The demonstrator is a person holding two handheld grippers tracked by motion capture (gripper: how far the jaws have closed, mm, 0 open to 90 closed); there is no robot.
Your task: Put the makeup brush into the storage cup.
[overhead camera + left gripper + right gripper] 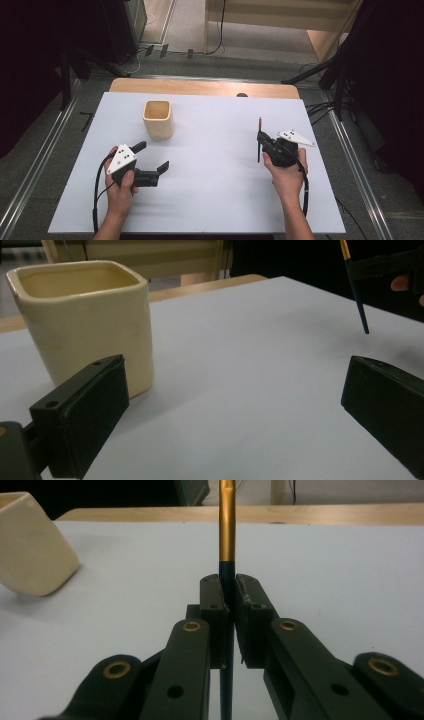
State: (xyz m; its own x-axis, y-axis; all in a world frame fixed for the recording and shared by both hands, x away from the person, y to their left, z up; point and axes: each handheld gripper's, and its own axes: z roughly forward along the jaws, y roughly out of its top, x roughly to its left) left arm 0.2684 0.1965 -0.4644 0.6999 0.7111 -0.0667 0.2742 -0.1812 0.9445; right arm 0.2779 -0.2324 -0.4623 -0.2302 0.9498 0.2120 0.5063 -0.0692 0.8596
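While carrying is the step in hand, the high view shows the right claw [262,141] clamped on an upright pencil [259,131] at three o'clock from the cup [158,119] on the tabletop [210,200]. Left gripper view: left claw [235,405] gaping, empty. Right gripper view: pencil pinched. Next, presumably, lowering it into the cup.

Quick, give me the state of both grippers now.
Left gripper: jaws open, holding nothing.
Right gripper: jaws closed on the pen.
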